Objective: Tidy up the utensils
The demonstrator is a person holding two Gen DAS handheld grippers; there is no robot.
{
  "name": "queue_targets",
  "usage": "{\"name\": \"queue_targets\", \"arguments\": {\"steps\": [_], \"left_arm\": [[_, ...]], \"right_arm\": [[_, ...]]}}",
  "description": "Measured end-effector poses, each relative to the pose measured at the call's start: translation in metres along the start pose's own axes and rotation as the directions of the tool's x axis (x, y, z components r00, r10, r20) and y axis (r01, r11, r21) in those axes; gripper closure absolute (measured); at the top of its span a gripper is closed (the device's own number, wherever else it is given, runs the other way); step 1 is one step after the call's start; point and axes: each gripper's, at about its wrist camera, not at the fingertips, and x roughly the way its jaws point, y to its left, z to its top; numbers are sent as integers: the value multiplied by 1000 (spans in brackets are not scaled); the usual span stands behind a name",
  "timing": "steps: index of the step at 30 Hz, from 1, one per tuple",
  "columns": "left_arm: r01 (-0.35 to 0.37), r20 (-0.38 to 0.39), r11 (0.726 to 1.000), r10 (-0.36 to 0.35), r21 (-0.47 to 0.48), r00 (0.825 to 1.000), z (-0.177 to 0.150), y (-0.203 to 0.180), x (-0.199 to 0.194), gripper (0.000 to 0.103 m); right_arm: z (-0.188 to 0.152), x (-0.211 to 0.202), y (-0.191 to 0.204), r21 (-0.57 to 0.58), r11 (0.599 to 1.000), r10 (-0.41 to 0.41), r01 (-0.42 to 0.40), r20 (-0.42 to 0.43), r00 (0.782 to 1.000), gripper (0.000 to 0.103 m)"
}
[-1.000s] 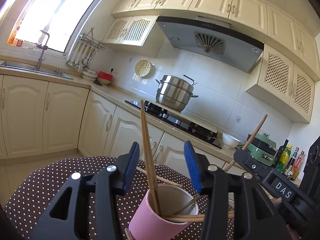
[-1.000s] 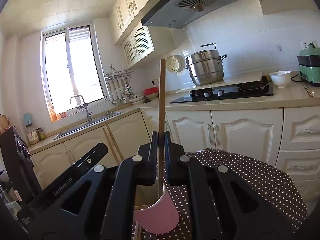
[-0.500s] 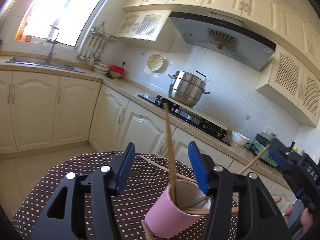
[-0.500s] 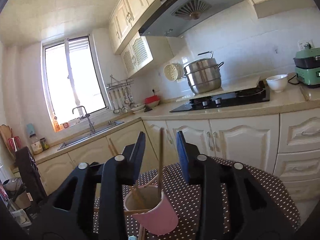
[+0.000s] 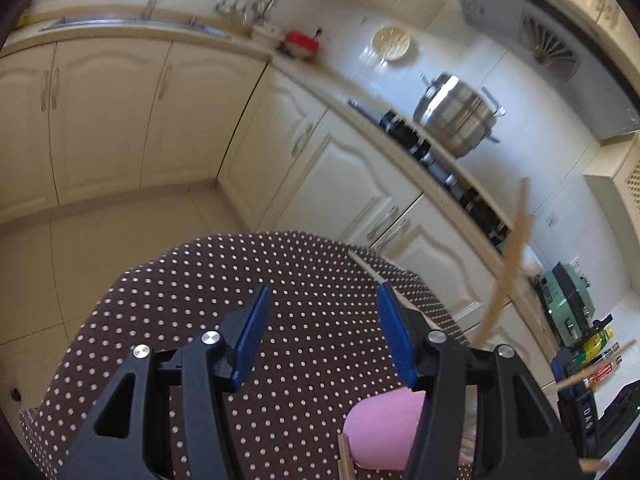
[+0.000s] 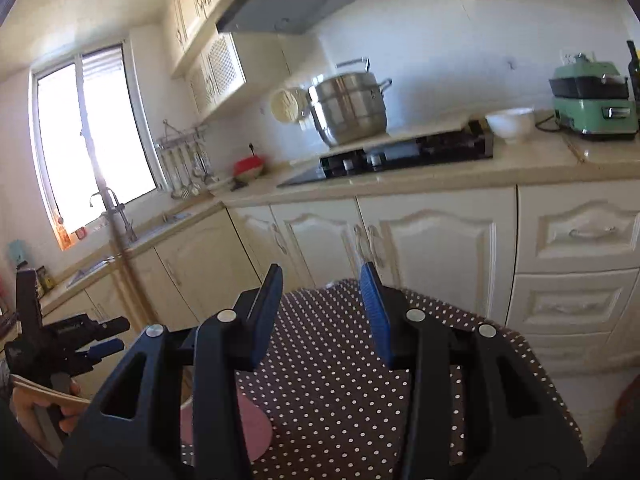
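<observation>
Steel pot (image 6: 347, 109) on hob (image 6: 404, 154), green appliance (image 6: 592, 100) beside

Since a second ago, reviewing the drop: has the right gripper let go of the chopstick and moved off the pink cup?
Yes. The right gripper now stands open and empty, shifted right: the pink cup sits lower left, against the polka-dot table.
</observation>
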Motion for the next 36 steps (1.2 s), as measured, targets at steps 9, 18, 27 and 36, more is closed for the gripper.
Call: {"name": "queue_targets", "arguments": {"steps": [9, 18, 27, 36], "left_arm": [[92, -213, 995, -96, -27, 972, 15, -11, 90, 49], [177, -302, 984, -167, 6, 939, 13, -38, 134, 57], [273, -266, 962, -260, 11, 928, 6, -51, 135, 103], [260, -74, 965, -261, -19, 963, 9, -38, 83, 103]], "right_arm": [[-26, 81, -5, 24, 999, 42, -37, -225, 973, 62], [-34, 104, 5, 22, 997, 79, -76, -275, 958, 62], [-28, 89, 1, 29, 998, 66, -60, -224, 972, 62], [-25, 50, 1, 0, 1000, 5, -5, -151, 989, 62]]}}
